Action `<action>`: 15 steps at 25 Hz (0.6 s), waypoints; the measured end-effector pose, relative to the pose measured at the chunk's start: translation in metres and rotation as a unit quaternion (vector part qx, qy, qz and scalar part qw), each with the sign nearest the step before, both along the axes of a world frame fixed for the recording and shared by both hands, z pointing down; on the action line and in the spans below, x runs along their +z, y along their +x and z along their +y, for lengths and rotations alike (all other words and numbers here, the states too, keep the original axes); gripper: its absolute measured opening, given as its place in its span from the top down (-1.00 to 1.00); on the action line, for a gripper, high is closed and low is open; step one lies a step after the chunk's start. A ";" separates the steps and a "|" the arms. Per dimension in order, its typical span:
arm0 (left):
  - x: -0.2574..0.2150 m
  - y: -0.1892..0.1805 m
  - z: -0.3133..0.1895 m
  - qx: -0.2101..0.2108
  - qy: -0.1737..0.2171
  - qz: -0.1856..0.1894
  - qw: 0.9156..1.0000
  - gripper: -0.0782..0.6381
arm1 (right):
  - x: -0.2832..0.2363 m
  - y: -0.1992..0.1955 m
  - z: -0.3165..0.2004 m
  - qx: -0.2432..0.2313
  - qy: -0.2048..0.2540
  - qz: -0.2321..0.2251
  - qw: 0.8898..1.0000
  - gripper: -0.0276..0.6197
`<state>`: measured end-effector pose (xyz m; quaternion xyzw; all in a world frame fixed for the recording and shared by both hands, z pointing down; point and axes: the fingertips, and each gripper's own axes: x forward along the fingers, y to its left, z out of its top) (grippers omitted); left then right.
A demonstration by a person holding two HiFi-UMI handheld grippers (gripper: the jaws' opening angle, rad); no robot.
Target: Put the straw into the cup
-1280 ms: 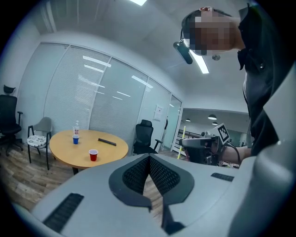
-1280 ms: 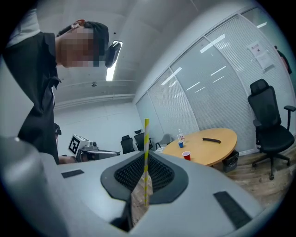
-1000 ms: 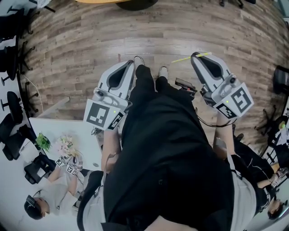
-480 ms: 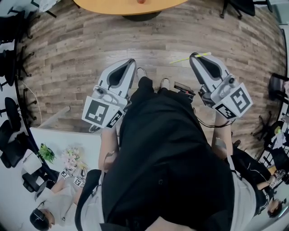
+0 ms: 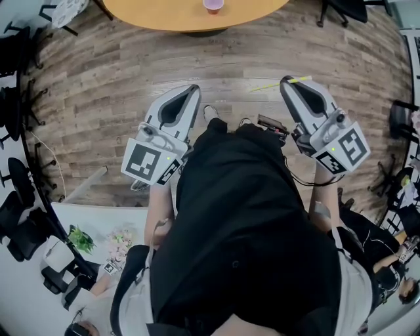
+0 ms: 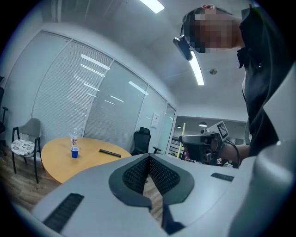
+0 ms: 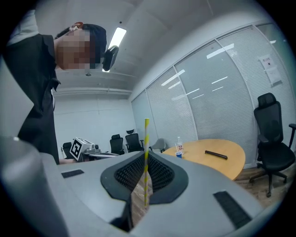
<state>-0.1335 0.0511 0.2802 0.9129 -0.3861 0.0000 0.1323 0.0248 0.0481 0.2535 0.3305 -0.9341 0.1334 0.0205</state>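
Right gripper (image 5: 287, 80) clamped on the yellow straw (image 5: 264, 86), long axis crosswise to the jaws (upright in its own view). Cup (image 5: 213, 6) stands on the round table (image 5: 151, 13), well apart at eleven o'clock. Left gripper (image 5: 192, 88) closed, empty.

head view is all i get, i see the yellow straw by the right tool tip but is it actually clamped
observer: yes. In the right gripper view the straw stands upright, pinched between the pads of the right tool.
operator: ok and is anything next to the cup on that table
observer: a clear bottle stands close by the cup on the round table. Both gripper views show it, while yours cuts it off.
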 end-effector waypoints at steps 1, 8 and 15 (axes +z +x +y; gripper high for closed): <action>0.001 -0.002 -0.002 0.005 -0.001 0.000 1.000 0.75 | -0.001 -0.001 -0.001 0.006 0.002 0.001 1.000 0.81; 0.010 -0.009 -0.013 0.027 -0.012 -0.003 1.000 0.75 | -0.005 0.008 -0.014 0.046 0.003 0.014 0.999 0.81; 0.014 -0.006 -0.023 0.023 -0.018 -0.007 1.000 0.75 | -0.002 0.012 -0.032 0.047 0.004 0.022 0.999 0.81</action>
